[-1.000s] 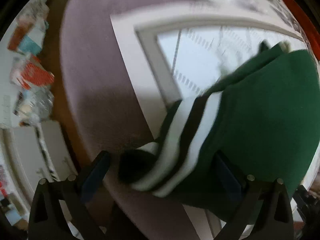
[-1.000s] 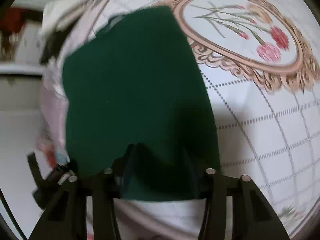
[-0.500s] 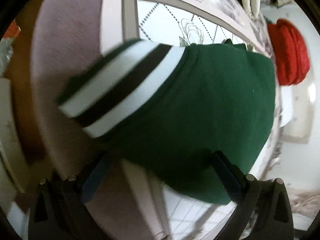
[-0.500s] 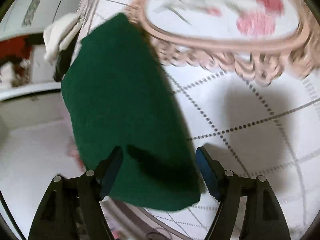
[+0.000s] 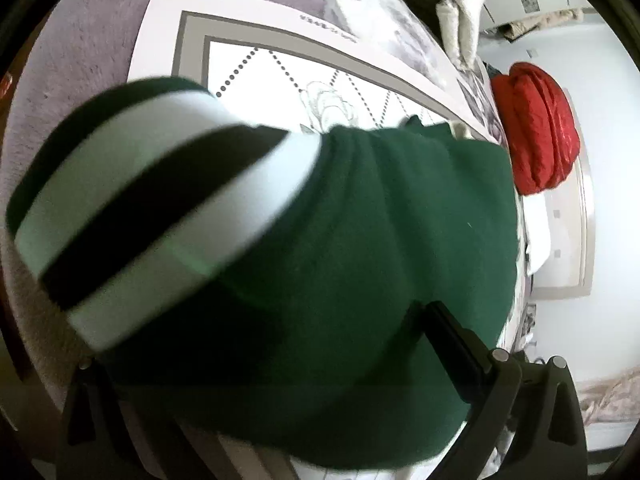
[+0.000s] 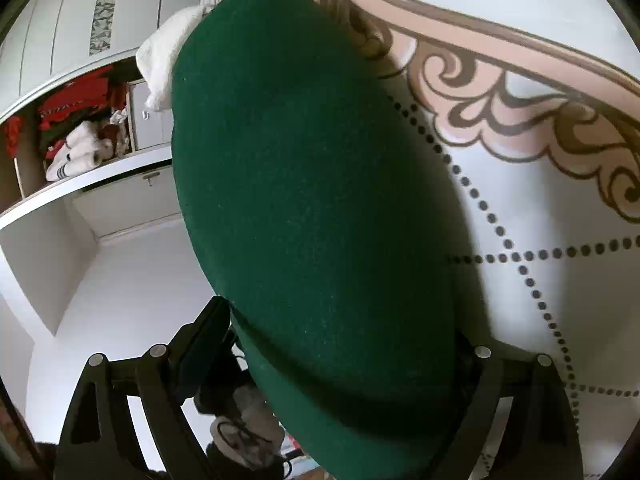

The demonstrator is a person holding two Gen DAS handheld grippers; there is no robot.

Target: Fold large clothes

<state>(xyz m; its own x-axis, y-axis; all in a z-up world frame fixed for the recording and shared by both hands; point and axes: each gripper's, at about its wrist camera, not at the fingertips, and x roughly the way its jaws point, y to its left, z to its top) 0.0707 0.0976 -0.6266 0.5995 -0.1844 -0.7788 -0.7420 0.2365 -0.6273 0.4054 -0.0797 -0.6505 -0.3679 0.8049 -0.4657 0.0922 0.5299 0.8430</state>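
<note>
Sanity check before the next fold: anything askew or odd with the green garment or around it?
Nothing damaged or spilled. The green garment is bunched, not flat: its striped band curls up near the left gripper. The right gripper is opening, with cloth between the jaws. A red bundle sits beyond the bed's patterned cover.

R jaws wider; sweater (image 6: 320,208) lower.

Bright daylight; strong fisheye warp; striped cuff (image 5: 160,216) motion-blurred.
</note>
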